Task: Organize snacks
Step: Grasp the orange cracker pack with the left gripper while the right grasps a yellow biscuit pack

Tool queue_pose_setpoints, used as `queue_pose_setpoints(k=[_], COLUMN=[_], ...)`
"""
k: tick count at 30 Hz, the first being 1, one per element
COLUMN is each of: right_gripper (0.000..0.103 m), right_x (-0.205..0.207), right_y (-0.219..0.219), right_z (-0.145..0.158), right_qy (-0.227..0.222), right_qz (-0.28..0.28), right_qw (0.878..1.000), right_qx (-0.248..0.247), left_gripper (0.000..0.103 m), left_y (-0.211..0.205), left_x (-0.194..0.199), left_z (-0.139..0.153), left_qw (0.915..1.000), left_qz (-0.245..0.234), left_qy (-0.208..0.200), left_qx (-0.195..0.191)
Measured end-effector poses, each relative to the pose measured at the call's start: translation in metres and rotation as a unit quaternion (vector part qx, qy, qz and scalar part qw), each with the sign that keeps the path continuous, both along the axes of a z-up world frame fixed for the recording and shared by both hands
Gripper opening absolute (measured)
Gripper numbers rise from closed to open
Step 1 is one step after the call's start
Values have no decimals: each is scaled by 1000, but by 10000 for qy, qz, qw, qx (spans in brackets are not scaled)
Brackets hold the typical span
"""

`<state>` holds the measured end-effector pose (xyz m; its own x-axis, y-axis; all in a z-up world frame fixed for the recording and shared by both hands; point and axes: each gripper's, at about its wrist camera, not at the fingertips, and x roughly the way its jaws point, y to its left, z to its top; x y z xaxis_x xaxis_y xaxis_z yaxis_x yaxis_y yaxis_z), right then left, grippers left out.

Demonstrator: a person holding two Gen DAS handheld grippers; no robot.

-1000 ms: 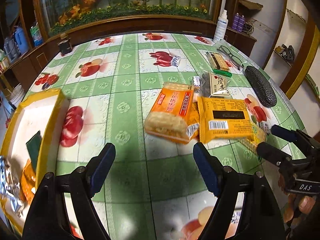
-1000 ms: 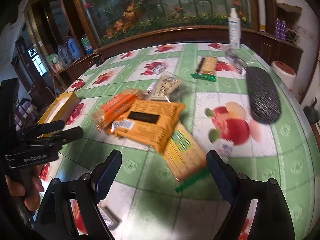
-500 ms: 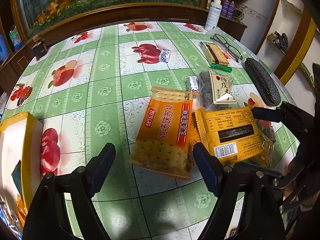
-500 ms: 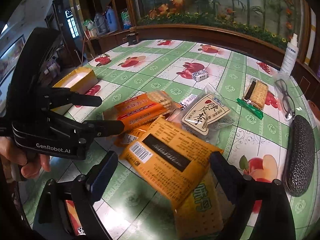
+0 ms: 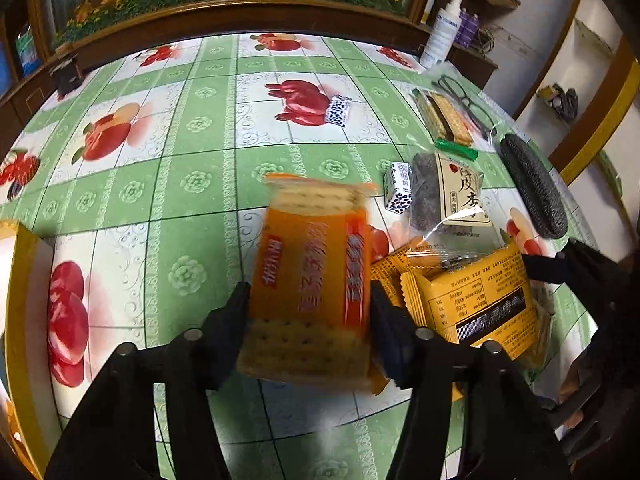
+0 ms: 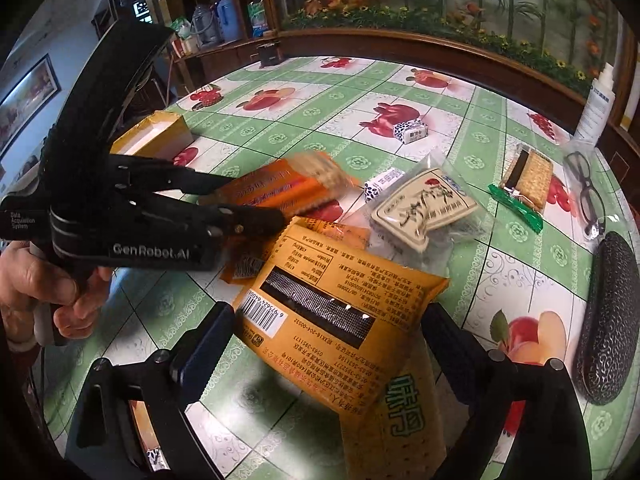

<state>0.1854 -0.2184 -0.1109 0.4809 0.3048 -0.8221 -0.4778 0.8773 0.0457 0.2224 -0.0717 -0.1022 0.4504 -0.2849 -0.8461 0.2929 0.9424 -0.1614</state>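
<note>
a: left gripper [image 5: 308,312]?
b: fingers pressed against both long sides of the orange cracker pack [image 5: 310,280], pinching it. pack is blurred, near end between the pads, far end out over the green checked surface [image 5: 192,128].
a: right gripper [image 6: 326,344]?
b: spread wide, one finger each side of the yellow snack bag [image 6: 340,304]. not touching it as far as i can tell. bag lies barcode up, overlapping a tan pack with green lettering [image 6: 400,416].
a: other snacks?
b: clear pouch with a cream label [image 6: 422,208] just beyond the yellow bag. small blue-and-white candy [image 6: 410,132] farther back on a printed apple. sandwich biscuit in a green-edged wrapper [image 6: 524,180] to the right, near the glasses [image 6: 586,184] and a dark textured case [image 6: 608,324].
a: box?
b: yellow box [image 6: 160,136] at the left edge of the surface, well apart from the pile.
</note>
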Motion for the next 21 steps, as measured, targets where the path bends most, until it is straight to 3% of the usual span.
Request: queue_pose_setpoints(k=[3,9,17,21], right_gripper=[96,96,96,96], right_x=[-4,-10,-57,-61], right_y=[5,26,63,70], right_z=[2,-3,-9,-11], right_qy=[-91,33,316,202], right_qz=[-35,218,1194,1374], right_qw=[10000,9997,9916,9892], right_qx=[6,-142,-378,-479], left_gripper=[53,53,53,53], left_y=[10,43,70,75], left_x=[-9,-35,-71,-83], left_z=[0,0,-1,0], left_qw=[9995,9993,9986,9985], left_qz=[132,364,519,535], left_qy=[-97,-68,-10,-23], left_qx=[264,53,-123,-78])
